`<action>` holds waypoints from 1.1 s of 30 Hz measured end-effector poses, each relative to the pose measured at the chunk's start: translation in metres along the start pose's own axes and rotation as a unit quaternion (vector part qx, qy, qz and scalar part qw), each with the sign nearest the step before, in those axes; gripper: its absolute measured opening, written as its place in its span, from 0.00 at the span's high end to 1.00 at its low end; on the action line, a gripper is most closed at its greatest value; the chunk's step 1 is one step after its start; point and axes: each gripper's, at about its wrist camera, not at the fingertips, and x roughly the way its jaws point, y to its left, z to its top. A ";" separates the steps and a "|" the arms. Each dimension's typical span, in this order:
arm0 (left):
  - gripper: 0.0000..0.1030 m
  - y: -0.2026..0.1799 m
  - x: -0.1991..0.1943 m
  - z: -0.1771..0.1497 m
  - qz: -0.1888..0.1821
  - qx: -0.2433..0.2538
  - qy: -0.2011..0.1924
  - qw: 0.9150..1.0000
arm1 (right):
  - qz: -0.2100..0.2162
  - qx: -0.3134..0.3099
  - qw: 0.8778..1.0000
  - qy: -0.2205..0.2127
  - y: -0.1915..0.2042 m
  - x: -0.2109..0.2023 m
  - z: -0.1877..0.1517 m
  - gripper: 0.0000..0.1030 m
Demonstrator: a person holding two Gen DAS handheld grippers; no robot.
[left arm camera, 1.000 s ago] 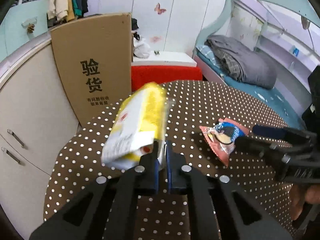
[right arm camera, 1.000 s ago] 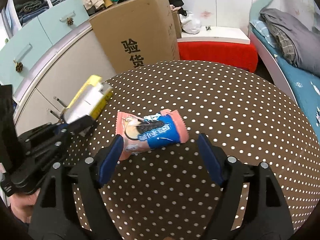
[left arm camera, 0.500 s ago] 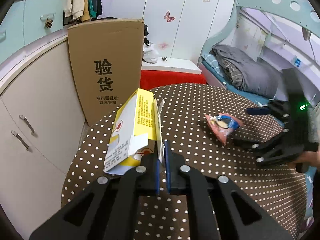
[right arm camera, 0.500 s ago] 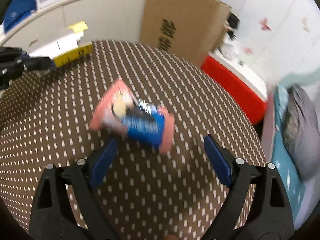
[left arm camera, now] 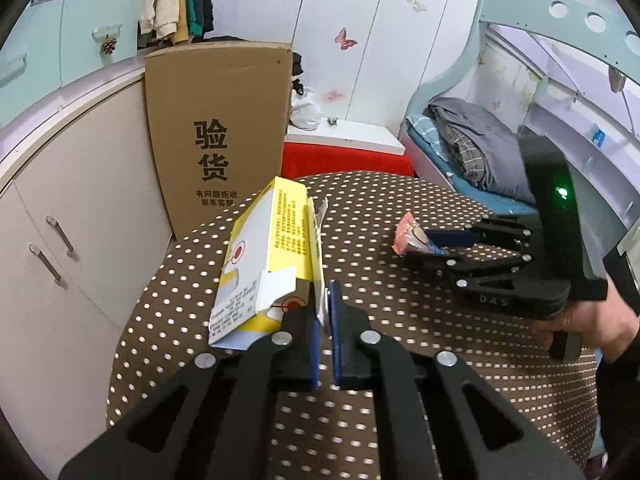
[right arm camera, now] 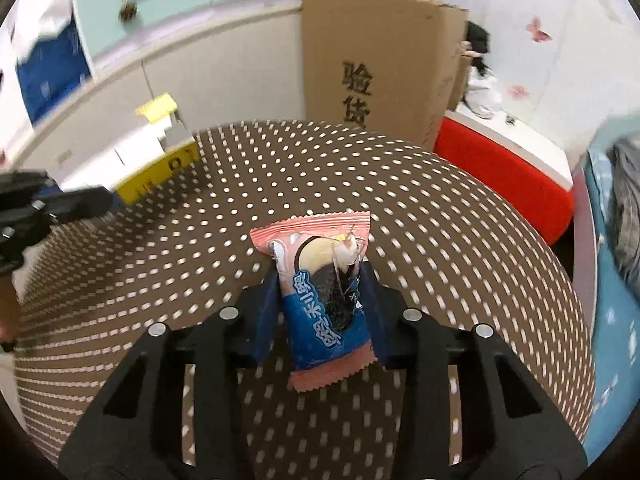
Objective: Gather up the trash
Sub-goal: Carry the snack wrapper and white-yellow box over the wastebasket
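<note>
Right now the right hand-held gripper (right arm camera: 320, 300) is closing on the snack wrapper (right arm camera: 322, 292); slick film may slip. Left hand-held gripper (left arm camera: 325, 312), clamped on the yellow box (left arm camera: 268, 256), pinches only a flap, which could tear.

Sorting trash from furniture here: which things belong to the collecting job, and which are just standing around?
Job:
- yellow-white carton, pinched in left tongs
- pink-blue snack wrapper, between closing right tongs

Just there:
- dotted table
- cardboard box
- red stool
- bed

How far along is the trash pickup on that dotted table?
Nothing looks binned yet, and no bin shows. The left claw is shut on a flap of the yellow carton; the right claw is closing around the snack wrapper. Both still need dropping somewhere.
</note>
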 end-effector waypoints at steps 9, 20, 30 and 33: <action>0.95 -0.103 -0.036 0.009 -0.064 0.044 -0.035 0.996 | -0.025 0.147 0.982 -0.116 -0.074 -0.151 -0.069 0.63; 0.95 -0.293 -0.026 -0.017 -0.193 0.113 -0.009 0.975 | -0.149 0.310 0.935 -0.083 -0.186 -0.228 -0.242 0.63; 0.95 -0.385 0.019 -0.040 -0.221 0.154 0.049 0.962 | -0.115 0.432 0.894 0.003 -0.250 -0.139 -0.349 0.62; 0.95 -0.400 0.030 -0.041 -0.220 0.164 0.058 0.960 | -0.114 0.463 0.879 0.006 -0.262 -0.122 -0.362 0.35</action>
